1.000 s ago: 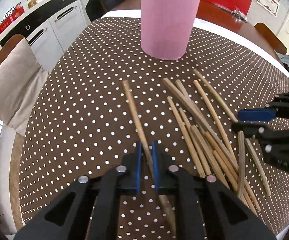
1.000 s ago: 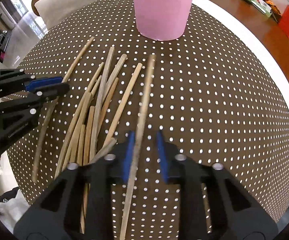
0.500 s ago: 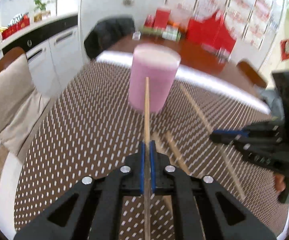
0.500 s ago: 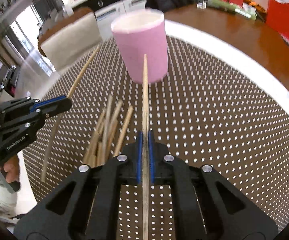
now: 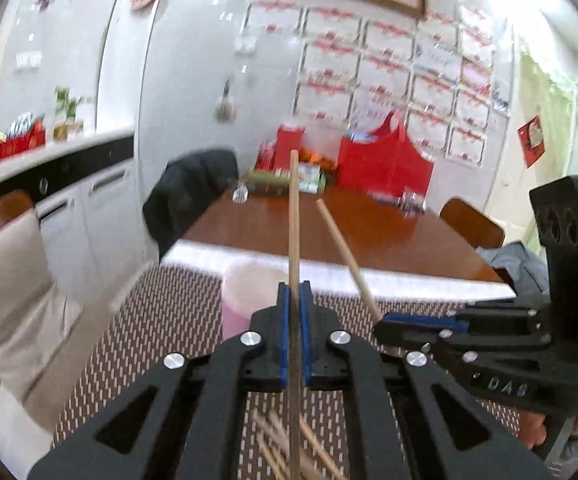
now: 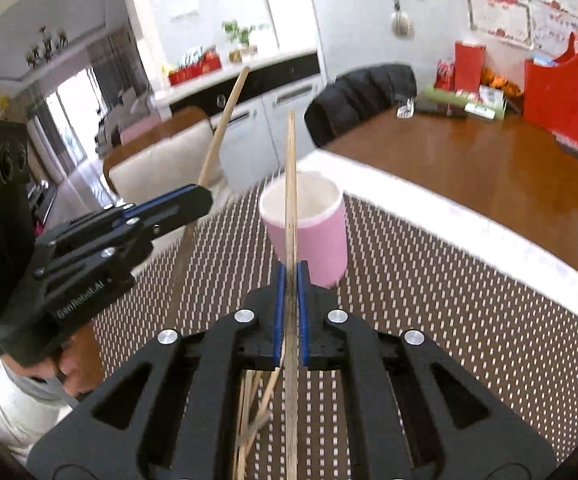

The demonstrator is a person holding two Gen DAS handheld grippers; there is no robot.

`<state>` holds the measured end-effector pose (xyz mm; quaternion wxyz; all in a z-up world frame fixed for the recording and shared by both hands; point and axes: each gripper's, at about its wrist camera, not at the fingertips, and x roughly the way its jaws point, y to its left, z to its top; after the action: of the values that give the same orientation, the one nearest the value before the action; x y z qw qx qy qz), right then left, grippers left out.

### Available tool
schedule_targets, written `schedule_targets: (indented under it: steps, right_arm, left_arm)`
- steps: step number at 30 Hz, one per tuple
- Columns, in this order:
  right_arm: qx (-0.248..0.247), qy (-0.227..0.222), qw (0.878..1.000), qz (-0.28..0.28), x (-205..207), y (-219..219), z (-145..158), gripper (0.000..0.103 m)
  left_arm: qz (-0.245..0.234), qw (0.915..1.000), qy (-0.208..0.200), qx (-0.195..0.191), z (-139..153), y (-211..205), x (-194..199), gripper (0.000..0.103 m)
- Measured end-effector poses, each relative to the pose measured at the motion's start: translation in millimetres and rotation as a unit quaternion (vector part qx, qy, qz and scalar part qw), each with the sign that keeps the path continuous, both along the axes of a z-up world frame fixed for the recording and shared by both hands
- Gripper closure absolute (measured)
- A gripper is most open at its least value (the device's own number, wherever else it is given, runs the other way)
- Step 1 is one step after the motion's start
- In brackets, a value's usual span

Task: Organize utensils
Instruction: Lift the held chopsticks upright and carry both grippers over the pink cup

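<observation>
My left gripper (image 5: 294, 292) is shut on a wooden chopstick (image 5: 294, 216) that points up and away over the table. My right gripper (image 6: 289, 272) is shut on a second chopstick (image 6: 290, 168), also raised. Each gripper shows in the other view: the right gripper (image 5: 385, 326) with its chopstick (image 5: 345, 258), the left gripper (image 6: 201, 200) with its chopstick (image 6: 225, 120). The pink cup (image 6: 309, 236) with a white inside stands ahead on the dotted cloth (image 6: 449, 300); in the left view the pink cup (image 5: 245, 296) is partly behind my fingers. Several chopsticks (image 5: 277, 448) lie below on the cloth.
The dotted cloth covers the near end of a brown wooden table (image 6: 489, 168). Red bags and boxes (image 5: 381, 164) stand at its far end. A cushioned chair (image 6: 157, 172) stands at the left side, a dark jacket on a chair (image 5: 193, 196) at the far side.
Both grippers have lifted their chopsticks off the cloth and tilted upward, so the room wall now fills the views. The right gripper's jaws closed on its chopstick a second ago.
</observation>
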<state>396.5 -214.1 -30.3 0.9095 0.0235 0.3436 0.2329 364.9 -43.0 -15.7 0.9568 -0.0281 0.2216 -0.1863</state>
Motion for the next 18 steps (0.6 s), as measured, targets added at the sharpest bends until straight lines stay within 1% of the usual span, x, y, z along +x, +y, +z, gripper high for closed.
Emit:
schedule_targets:
  steps: [3,5,8,10,11,14,18]
  right_arm:
    - [0.032,-0.026,0.999,-0.014,5.2,-3.0,10.7,0.097]
    - [0.043,-0.043,0.998,-0.024,4.3,-6.9,17.3,0.097]
    - [0.079,-0.077,0.993,-0.037,12.9,-9.5,31.7,0.097]
    - [0.087,-0.103,0.990,-0.050,16.3,-9.0,39.1,0.097]
    - [0.094,-0.120,0.987,-0.058,19.8,-8.4,43.0,0.097]
    - [0.113,-0.139,0.981,-0.069,28.2,-7.9,49.3,0.097]
    - [0.123,-0.173,0.973,-0.090,37.8,-7.7,54.4,0.097]
  left_arm:
    - [0.005,0.9994,-0.033,-0.007,13.8,-8.4,7.2,0.097]
    - [0.010,0.9984,-0.053,-0.014,21.9,-9.7,11.7,0.097]
    - [0.021,0.9958,-0.085,-0.026,34.4,-11.4,19.9,0.097]
    - [0.031,0.9932,-0.108,-0.029,42.7,-13.8,27.3,0.097]
    - [0.032,0.9924,-0.114,-0.034,44.2,-12.3,30.0,0.097]
    - [0.042,0.9898,-0.123,-0.059,49.6,-8.7,41.1,0.097]
    - [0.055,0.9847,-0.150,-0.068,52.4,-6.9,49.3,0.097]
